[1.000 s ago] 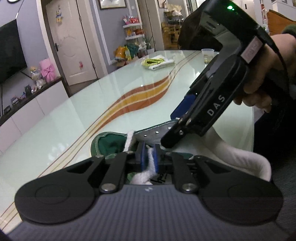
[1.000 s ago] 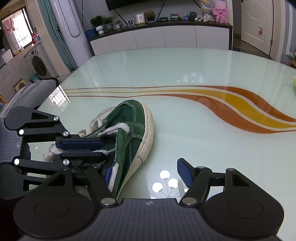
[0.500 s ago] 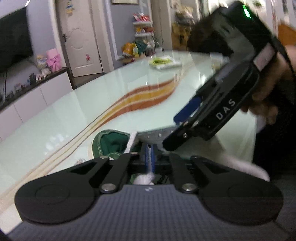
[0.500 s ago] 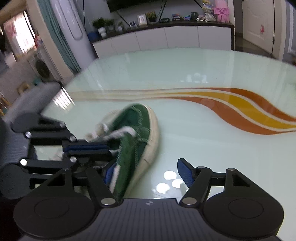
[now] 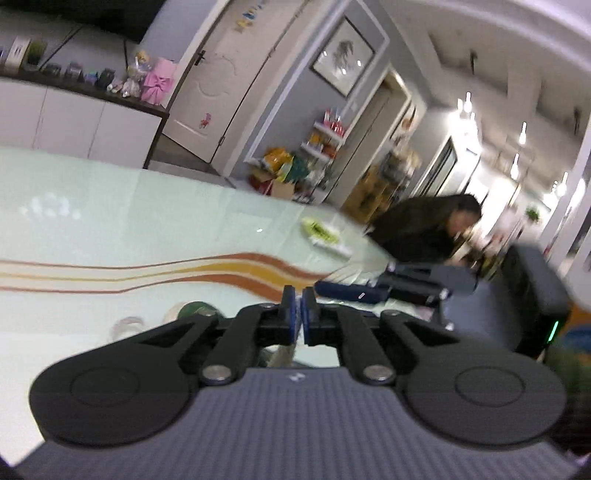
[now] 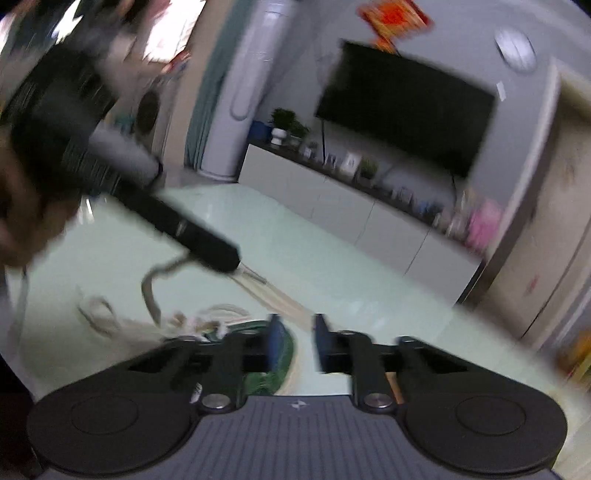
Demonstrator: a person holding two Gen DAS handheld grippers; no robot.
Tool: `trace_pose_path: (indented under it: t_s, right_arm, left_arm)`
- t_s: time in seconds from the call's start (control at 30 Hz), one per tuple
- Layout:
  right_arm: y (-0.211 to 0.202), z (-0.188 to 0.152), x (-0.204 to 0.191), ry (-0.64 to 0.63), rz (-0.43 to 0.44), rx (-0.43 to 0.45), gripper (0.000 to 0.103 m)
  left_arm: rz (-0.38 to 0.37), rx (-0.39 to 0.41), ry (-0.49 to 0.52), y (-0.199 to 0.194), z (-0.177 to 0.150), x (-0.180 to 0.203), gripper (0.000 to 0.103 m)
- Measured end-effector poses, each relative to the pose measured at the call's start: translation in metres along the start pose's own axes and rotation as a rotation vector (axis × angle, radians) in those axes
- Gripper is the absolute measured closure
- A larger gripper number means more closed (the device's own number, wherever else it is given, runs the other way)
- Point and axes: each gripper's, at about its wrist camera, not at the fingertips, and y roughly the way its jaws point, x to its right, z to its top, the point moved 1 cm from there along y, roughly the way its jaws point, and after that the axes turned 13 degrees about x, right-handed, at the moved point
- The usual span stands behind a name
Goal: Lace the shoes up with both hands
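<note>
Through my left wrist view, my left gripper (image 5: 298, 308) pinches the white lace (image 5: 284, 354) at 6 o'clock over the glass table (image 5: 110, 221), while my right wrist view, blurred, shows my right gripper (image 6: 297, 341) narrowly parted above the green shoe (image 6: 273, 373) at 6 o'clock.

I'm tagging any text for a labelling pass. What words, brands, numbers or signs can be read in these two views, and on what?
No text can be read in either view.
Red wall hanging: gold marks, too blurred to read.
Door sticker: a small pink picture, no words.
White logo mark on the grey housing: a symbol, no letters.
</note>
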Motion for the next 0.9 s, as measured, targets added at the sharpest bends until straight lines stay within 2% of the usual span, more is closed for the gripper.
trace_pose_path:
  t_s: [0.03, 0.1, 0.23, 0.4, 0.5, 0.57, 0.63, 0.73, 0.8, 0.83, 0.9]
  right_arm:
    - [-0.005, 0.004, -0.008, -0.095, -0.006, 0.051, 0.090]
    - [-0.009, 0.006, -0.021, -0.231, 0.002, 0.098, 0.089]
    - [-0.008, -0.001, -0.041, -0.438, 0.031, 0.082, 0.089]
    - [-0.008, -0.007, -0.048, -0.528, 0.041, 0.090, 0.089]
    - [-0.007, -0.006, -0.046, -0.522, 0.060, 0.076, 0.101]
    - [-0.006, -0.007, -0.044, -0.512, 0.069, 0.060, 0.101]
    - [-0.006, -0.008, -0.043, -0.509, 0.053, 0.042, 0.101]
    - [-0.003, -0.009, -0.044, -0.515, 0.032, 0.016, 0.101]
    - [-0.003, -0.010, -0.046, -0.543, 0.031, 0.009, 0.101]
    - [-0.003, -0.011, -0.048, -0.562, 0.034, 0.007, 0.101]
    - [-0.001, -0.013, -0.053, -0.593, 0.042, 0.007, 0.101]
  left_arm:
    - [0.000, -0.002, 0.001, 0.001, -0.001, 0.001, 0.099]
    - [-0.003, -0.017, 0.005, 0.003, -0.004, 0.003, 0.099]
    - [-0.010, -0.031, 0.012, 0.009, -0.009, 0.007, 0.099]
    - [-0.031, -0.046, 0.015, 0.009, -0.010, 0.009, 0.098]
    - [-0.043, -0.057, 0.024, 0.009, -0.012, 0.010, 0.098]
    - [-0.035, -0.071, 0.041, 0.011, -0.013, 0.011, 0.093]
    - [-0.008, -0.080, 0.085, 0.009, -0.014, 0.013, 0.078]
    - [0.062, -0.093, 0.252, 0.006, -0.018, 0.026, 0.077]
    - [0.136, -0.101, 0.512, 0.010, -0.028, 0.052, 0.077]
    - [0.149, -0.102, 0.565, 0.010, -0.030, 0.057, 0.077]
    - [0.219, -0.111, 0.840, 0.018, -0.050, 0.082, 0.076]
